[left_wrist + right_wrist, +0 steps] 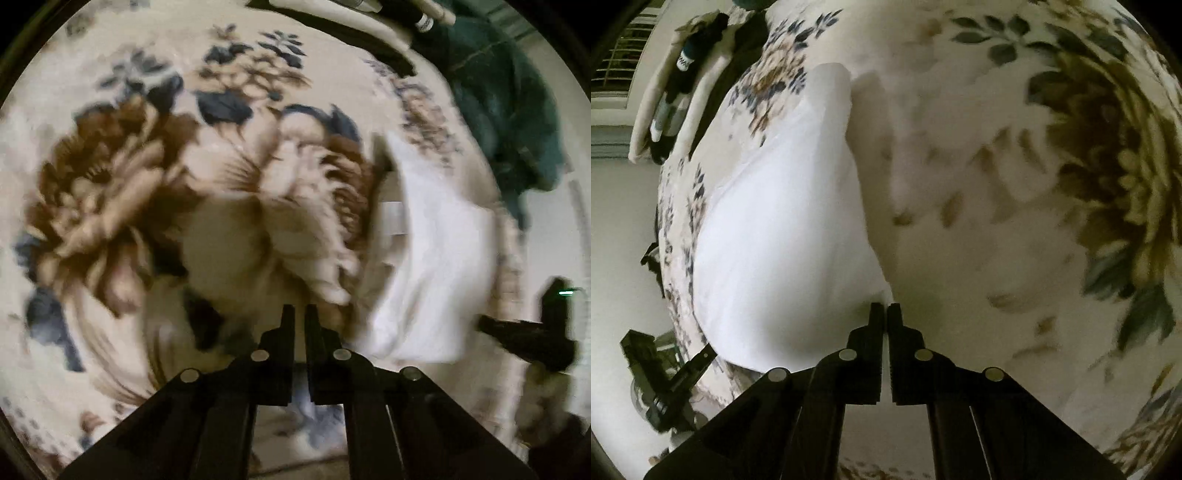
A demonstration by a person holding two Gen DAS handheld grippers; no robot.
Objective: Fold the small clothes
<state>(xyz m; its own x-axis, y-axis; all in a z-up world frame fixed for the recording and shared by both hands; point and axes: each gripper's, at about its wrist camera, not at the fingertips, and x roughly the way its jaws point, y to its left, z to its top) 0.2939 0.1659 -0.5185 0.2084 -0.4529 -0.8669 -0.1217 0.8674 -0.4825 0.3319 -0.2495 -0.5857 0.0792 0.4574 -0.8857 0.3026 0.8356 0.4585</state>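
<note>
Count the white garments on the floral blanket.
1: the white garment lies on the floral blanket, beside the right tongs. Others may be hidden off-frame.

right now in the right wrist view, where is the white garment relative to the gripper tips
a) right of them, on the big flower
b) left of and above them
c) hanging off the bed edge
b: the white garment spreads up and left from the right gripper over the floral blanket.

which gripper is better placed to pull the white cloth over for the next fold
Right. The right gripper sits shut at the edge of the white cloth, seemingly pinching it. The left gripper is shut over bare floral blanket, beside the cloth.
</note>
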